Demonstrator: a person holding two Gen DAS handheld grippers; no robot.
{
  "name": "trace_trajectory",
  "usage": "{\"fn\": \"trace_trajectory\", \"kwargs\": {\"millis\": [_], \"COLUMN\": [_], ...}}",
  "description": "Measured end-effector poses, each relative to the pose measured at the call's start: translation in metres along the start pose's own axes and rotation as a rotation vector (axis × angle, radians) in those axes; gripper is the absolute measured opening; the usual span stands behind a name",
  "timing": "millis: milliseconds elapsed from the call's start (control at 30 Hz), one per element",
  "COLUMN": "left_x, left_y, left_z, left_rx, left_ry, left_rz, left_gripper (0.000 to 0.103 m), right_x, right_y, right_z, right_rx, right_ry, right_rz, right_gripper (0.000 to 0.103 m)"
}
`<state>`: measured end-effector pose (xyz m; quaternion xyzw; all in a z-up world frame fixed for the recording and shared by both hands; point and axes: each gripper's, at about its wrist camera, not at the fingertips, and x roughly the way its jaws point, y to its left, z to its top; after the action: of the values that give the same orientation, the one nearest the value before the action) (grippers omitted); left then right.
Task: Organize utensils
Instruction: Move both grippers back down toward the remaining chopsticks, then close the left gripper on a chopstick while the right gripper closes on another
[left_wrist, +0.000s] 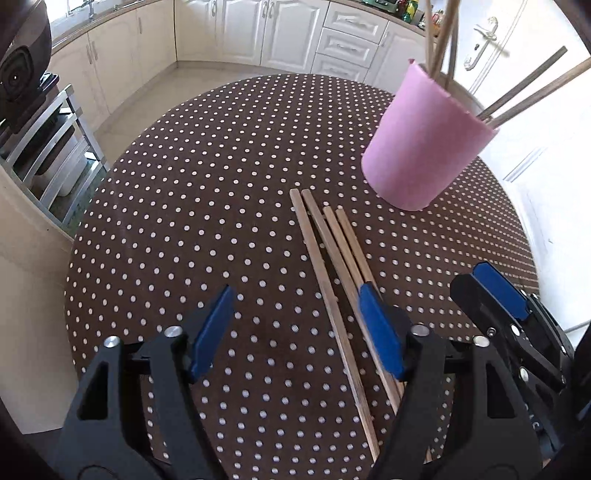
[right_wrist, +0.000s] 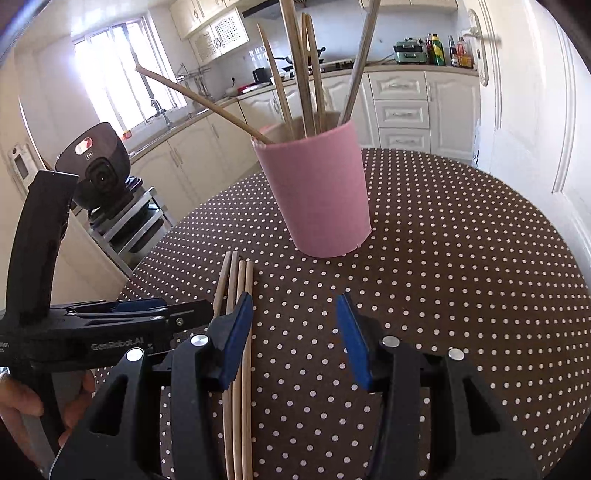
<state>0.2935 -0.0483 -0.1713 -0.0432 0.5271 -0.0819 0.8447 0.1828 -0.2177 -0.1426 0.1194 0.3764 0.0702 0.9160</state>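
Note:
Several wooden chopsticks (left_wrist: 334, 258) lie side by side on the dotted tablecloth, just short of a pink cup (left_wrist: 424, 147) that holds several more sticks. My left gripper (left_wrist: 295, 332) hangs over them, open. The leftmost stick runs between its pads untouched, and the others pass under its right finger (left_wrist: 380, 332). In the right wrist view the chopsticks (right_wrist: 242, 369) run along the left pad (right_wrist: 236, 339) of my right gripper (right_wrist: 295, 341), which is open over bare cloth. The pink cup (right_wrist: 317, 192) stands upright behind them.
The round table (left_wrist: 184, 221) has a brown cloth with white dots. The right gripper (left_wrist: 480, 284) sits close beside the left one, and the left gripper (right_wrist: 192, 312) shows with a person's hand (right_wrist: 22, 398). A metal rack (left_wrist: 55, 147) stands left of the table; white cabinets (left_wrist: 280, 29) stand behind it.

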Motion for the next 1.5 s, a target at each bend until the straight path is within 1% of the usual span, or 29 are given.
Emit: {"fn": "trace_trajectory", "kwargs": {"millis": [67, 133, 200, 233, 300, 367, 400, 500, 633, 667, 767, 967, 1067, 1100, 1133, 1200, 1267, 1300, 1333, 1500], "left_x": [0.006, 0.010, 0.012, 0.012, 0.014, 0.017, 0.017, 0.019, 0.017, 0.016, 0.014, 0.014, 0.014, 0.013, 0.013, 0.013, 0.013, 0.013, 0.012, 0.009], "left_y": [-0.001, -0.003, -0.006, -0.007, -0.008, -0.010, -0.008, 0.008, 0.019, 0.021, 0.024, 0.025, 0.027, 0.029, 0.029, 0.030, 0.033, 0.035, 0.036, 0.036], "left_z": [0.002, 0.003, 0.005, 0.006, 0.009, 0.011, 0.012, 0.019, 0.016, 0.015, 0.011, 0.009, 0.009, 0.007, 0.006, 0.005, 0.005, 0.005, 0.004, 0.000], "left_rx": [0.000, 0.006, 0.019, 0.021, 0.032, 0.052, 0.060, 0.061, 0.084, 0.092, 0.091, 0.104, 0.104, 0.104, 0.105, 0.104, 0.100, 0.097, 0.099, 0.103], "left_ry": [0.013, 0.009, 0.002, -0.002, -0.009, -0.017, -0.020, -0.016, -0.012, -0.015, -0.017, -0.024, -0.023, -0.024, -0.026, -0.028, -0.030, -0.031, -0.033, -0.028], "left_rz": [0.000, 0.002, 0.009, 0.014, 0.023, 0.037, 0.042, 0.011, 0.005, 0.004, -0.011, -0.016, -0.027, -0.030, -0.032, -0.037, -0.043, -0.046, -0.045, -0.041], "left_gripper": [0.050, 0.050, 0.047, 0.045, 0.039, 0.026, 0.024, 0.014, 0.012, 0.012, 0.012, 0.012, 0.012, 0.012, 0.012, 0.012, 0.012, 0.012, 0.012, 0.010], "right_x": [0.004, 0.008, 0.013, 0.016, 0.022, 0.027, 0.031, 0.042, 0.050, 0.052, 0.058, 0.070, 0.078, 0.081, 0.084, 0.092, 0.096, 0.098, 0.100, 0.099], "right_y": [0.000, 0.001, 0.004, 0.005, 0.009, 0.013, 0.016, 0.022, 0.031, 0.033, 0.038, 0.049, 0.059, 0.063, 0.067, 0.075, 0.076, 0.078, 0.081, 0.079], "right_z": [0.002, 0.002, 0.002, 0.002, 0.002, 0.004, 0.005, 0.006, 0.006, 0.007, 0.010, 0.015, 0.015, 0.015, 0.015, 0.017, 0.019, 0.020, 0.020, 0.019], "right_rx": [-0.002, -0.009, -0.017, -0.023, -0.030, -0.045, -0.057, -0.085, -0.126, -0.133, -0.161, -0.196, -0.234, -0.252, -0.273, -0.276, -0.274, -0.277, -0.284, -0.260], "right_ry": [0.016, 0.031, 0.051, 0.060, 0.076, 0.097, 0.113, 0.160, 0.180, 0.184, 0.199, 0.231, 0.257, 0.265, 0.266, 0.266, 0.262, 0.262, 0.262, 0.256], "right_rz": [0.003, 0.004, 0.007, 0.009, 0.017, 0.022, 0.024, 0.018, -0.003, -0.003, -0.025, -0.051, -0.063, -0.081, -0.099, -0.111, -0.120, -0.125, -0.128, -0.105], "right_gripper": [0.045, 0.045, 0.045, 0.045, 0.045, 0.045, 0.045, 0.045, 0.044, 0.040, 0.035, 0.032, 0.031, 0.031, 0.029, 0.024, 0.013, 0.011, 0.006, 0.004]}}
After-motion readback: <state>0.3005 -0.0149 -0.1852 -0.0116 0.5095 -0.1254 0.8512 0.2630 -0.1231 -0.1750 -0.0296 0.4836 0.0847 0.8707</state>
